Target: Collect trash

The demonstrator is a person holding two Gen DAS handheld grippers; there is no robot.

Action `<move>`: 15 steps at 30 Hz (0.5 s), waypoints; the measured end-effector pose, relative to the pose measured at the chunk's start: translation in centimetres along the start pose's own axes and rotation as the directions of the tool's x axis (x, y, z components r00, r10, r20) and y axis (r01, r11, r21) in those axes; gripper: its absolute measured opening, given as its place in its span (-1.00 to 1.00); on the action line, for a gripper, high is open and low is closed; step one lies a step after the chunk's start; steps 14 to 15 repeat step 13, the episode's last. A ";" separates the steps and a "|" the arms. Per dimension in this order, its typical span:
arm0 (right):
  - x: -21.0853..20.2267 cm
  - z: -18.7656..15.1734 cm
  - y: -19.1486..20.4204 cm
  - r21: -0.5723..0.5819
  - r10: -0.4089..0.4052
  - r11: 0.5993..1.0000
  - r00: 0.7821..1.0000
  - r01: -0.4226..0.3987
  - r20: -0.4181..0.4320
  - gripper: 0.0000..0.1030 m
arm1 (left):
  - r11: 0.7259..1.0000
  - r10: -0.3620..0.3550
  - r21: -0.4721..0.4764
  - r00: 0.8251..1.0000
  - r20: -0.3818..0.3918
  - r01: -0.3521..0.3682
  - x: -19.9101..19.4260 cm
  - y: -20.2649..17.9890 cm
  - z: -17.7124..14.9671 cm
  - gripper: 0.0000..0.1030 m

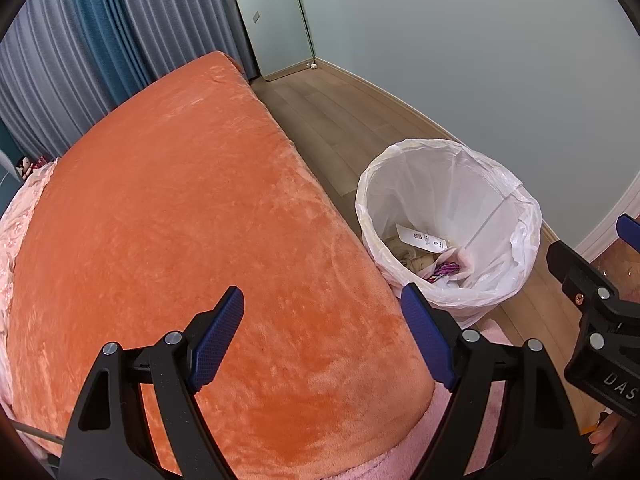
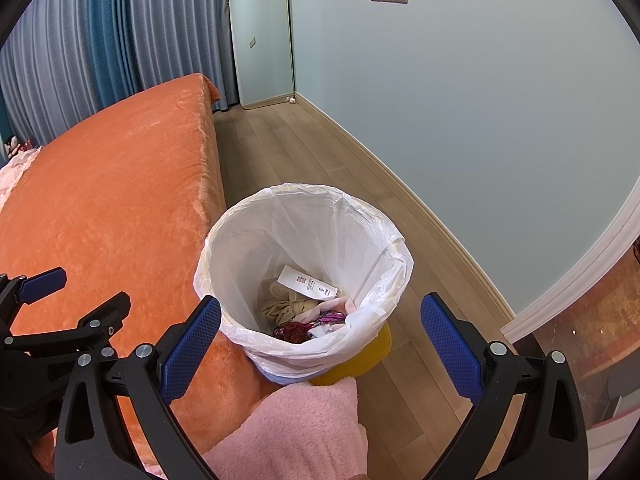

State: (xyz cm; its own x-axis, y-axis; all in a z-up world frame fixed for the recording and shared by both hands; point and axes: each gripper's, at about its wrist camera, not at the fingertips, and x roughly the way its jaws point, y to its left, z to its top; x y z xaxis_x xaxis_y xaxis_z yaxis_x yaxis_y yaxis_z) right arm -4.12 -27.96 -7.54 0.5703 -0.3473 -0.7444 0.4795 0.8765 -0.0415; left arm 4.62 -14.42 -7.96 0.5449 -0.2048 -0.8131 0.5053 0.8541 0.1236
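- Trash bin [image 2: 352, 354]: round, yellow body, stands upright on the wood floor just beside the orange bed's edge.
- Bag [image 2: 256, 240]: thin white plastic liner, open, folded loosely over the bin's rim.
- Trash [image 2: 300, 312] inside, at the bottom: a white printed paper slip [image 2: 307, 281], crumpled beige material, dark red and purple scraps, a pinkish-white piece.
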 end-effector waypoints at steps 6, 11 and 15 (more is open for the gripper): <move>-0.1 -0.1 -0.1 0.003 -0.004 1.000 1.000 0.004 0.001 0.87 | 1.000 -0.003 0.005 1.000 -0.004 0.003 0.1 -0.1 -0.1 0.49; -0.1 -0.5 -0.5 0.007 -0.005 1.000 1.000 0.005 -0.001 0.87 | 1.000 -0.001 0.004 1.000 0.001 0.001 0.1 -0.2 -0.1 0.49; -0.1 -0.5 -0.4 0.006 -0.004 1.000 1.000 0.004 -0.002 0.87 | 1.000 -0.006 0.003 1.000 -0.007 0.006 0.2 -0.1 -0.2 0.49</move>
